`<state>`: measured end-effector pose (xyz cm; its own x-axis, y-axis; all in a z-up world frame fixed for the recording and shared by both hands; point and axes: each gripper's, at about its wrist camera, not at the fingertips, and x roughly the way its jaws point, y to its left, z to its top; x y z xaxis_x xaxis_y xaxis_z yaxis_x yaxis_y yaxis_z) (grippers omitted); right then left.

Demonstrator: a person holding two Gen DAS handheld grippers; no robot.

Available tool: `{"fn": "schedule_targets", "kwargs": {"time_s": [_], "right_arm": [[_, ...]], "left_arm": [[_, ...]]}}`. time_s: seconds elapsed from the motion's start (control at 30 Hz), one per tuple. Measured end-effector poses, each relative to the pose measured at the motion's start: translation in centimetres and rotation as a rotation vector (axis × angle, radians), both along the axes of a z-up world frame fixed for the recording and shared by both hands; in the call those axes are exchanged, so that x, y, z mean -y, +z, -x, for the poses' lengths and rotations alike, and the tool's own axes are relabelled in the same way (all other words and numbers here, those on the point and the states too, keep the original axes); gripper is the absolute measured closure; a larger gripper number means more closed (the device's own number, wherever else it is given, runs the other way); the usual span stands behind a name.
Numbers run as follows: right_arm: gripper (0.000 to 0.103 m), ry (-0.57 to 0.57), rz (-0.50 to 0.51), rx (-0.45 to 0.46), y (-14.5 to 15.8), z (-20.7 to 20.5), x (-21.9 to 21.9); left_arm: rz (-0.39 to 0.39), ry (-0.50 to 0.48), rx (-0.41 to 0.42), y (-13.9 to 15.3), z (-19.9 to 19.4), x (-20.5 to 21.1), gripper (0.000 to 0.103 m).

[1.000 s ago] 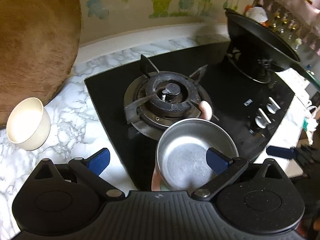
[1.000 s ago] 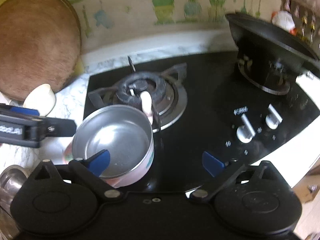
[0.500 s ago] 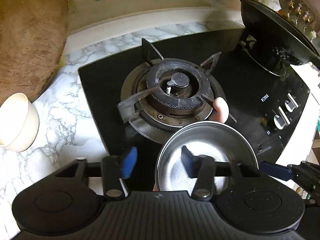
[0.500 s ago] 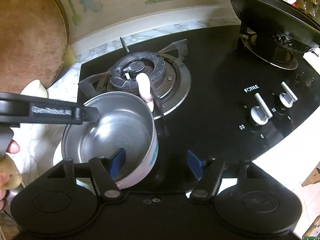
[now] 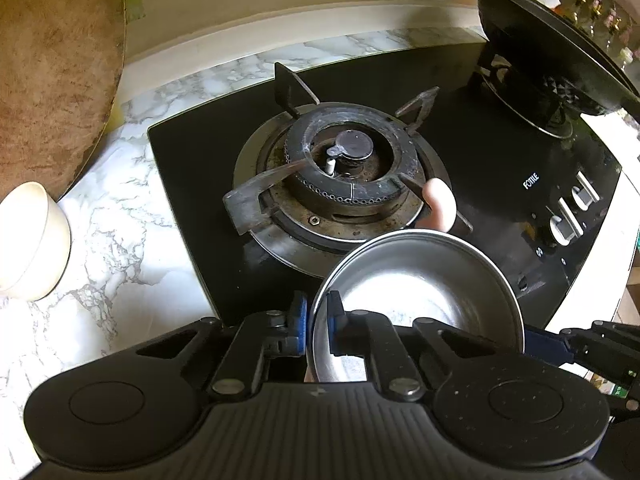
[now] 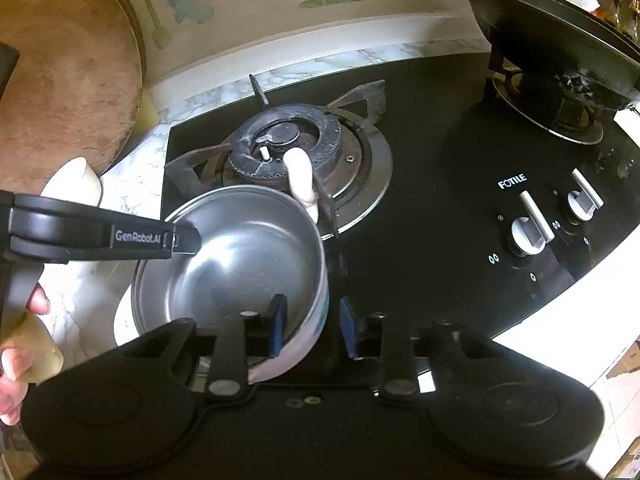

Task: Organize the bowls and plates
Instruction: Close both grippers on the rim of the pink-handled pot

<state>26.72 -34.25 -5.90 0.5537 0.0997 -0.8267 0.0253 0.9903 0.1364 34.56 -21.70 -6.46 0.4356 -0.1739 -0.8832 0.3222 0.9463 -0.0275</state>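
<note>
A steel-lined bowl (image 5: 420, 300) with a pale outer wall and a pinkish handle (image 5: 440, 204) stands at the front left corner of the black hob. My left gripper (image 5: 316, 320) is shut on its left rim, one pad inside and one outside. In the right wrist view the bowl (image 6: 240, 272) shows with my left gripper's fingers (image 6: 120, 236) reaching over its rim. My right gripper (image 6: 312, 328) straddles the right rim, its jaws closing. Its outer pad (image 6: 348, 328) stands a little off the wall. A cream bowl (image 5: 32, 240) rests on the marble counter at the left.
A gas burner (image 5: 344, 168) with pan supports lies just behind the bowl. A black wok (image 5: 552, 52) sits on the right burner, above the knobs (image 5: 568, 220). A round wooden board (image 5: 52, 60) leans on the wall at left. A person's hand (image 6: 16, 360) holds the left gripper.
Both grippers' jaws have drawn in from wide open. The left pads have closed on the bowl's left rim. The right pads have narrowed around the right rim.
</note>
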Motion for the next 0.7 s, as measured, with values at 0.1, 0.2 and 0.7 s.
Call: {"fn": "schedule_targets", "kwargs": {"time_s": [0.1, 0.2, 0.7], "right_arm": [[0.082, 0.001, 0.017, 0.01, 0.1, 0.2, -0.2], [0.085, -0.001, 0.028, 0.022, 0.1, 0.4, -0.2], [0.091, 0.041, 0.048, 0.085, 2.7, 2.2, -0.9]], "left_arm": [[-0.008, -0.005, 0.006, 0.0, 0.4, 0.0, 0.095], [-0.008, 0.001, 0.008, 0.2, 1.0, -0.2, 0.096], [-0.012, 0.039, 0.045, 3.4, 4.7, -1.7, 0.096]]}}
